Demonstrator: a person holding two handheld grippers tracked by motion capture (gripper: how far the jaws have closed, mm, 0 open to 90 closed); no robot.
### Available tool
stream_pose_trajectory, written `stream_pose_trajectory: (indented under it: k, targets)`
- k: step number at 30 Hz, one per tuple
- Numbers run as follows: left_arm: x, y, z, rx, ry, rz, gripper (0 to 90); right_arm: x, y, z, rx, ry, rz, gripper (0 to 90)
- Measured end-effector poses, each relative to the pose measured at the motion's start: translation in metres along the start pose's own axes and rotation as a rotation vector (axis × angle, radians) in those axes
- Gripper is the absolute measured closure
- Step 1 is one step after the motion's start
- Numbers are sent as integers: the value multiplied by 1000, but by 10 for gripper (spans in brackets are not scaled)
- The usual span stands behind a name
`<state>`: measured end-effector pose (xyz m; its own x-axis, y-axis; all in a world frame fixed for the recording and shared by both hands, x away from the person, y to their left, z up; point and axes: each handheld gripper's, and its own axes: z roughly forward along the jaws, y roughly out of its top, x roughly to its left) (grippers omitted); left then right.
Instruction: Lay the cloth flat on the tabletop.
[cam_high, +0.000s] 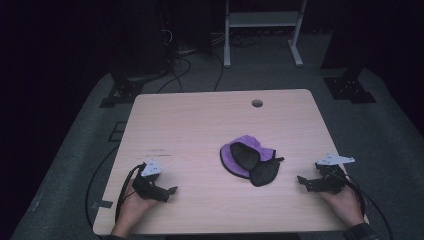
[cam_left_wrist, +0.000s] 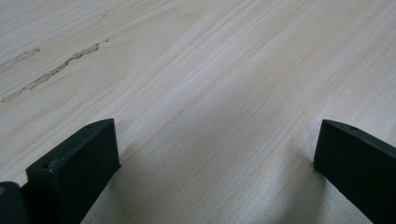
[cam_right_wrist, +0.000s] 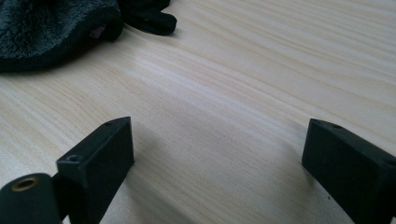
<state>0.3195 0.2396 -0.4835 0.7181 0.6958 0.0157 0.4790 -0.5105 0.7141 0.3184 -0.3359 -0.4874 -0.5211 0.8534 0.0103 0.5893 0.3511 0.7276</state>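
I hold my left gripper (cam_high: 172, 191) low over the bare wood of the counter (cam_high: 200, 120), well to the left of the purple-and-black cloth piece (cam_high: 248, 159), jaws spread wide with nothing between them. My right gripper (cam_high: 301, 180) sits on the other side of that cloth, nearer to it, jaws likewise wide apart and empty. The cloth lies crumpled a little right of the counter's middle, its black fleece lining turned up and a black flap spilling toward me.

I judge this to be the approach: nothing is grasped yet, and both grippers flank the cloth. The next move calls for bringing the right gripper in toward the nearest black edge, lowering a jaw under the fold, and closing on a single layer, not the whole bundle; the left gripper has farther to travel before it can help.

The high view gives the cloth's whole outline and its purple outer side. The right gripper view (cam_right_wrist: 219, 140) shows the fuzzy black pile (cam_right_wrist: 51, 32) and a narrow black strap end (cam_right_wrist: 152, 21) up close, beyond my jaws. The left gripper view (cam_left_wrist: 217, 144) adds a pale scuff streak (cam_left_wrist: 51, 72) in the wood ahead of that gripper.
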Motion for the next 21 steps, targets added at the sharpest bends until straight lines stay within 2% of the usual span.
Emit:
stream_pose_trajectory:
  k: [6,8,10,12,21]
  targets:
    - [0,0,0,0,3,-2,0,1,0,0,3,-1,0,90]
    - [0,0,0,0,4,-5,0,1,2,-2,16,14,-10,130]
    - [0,0,0,0,4,-5,0,2,4,-3,27,43,-4,131]
    - [0,0,0,-1,5,-6,0,4,7,-3,31,51,-12,132]
    - [0,0,1,-1,6,-7,0,19,28,-11,-37,82,-46,135]
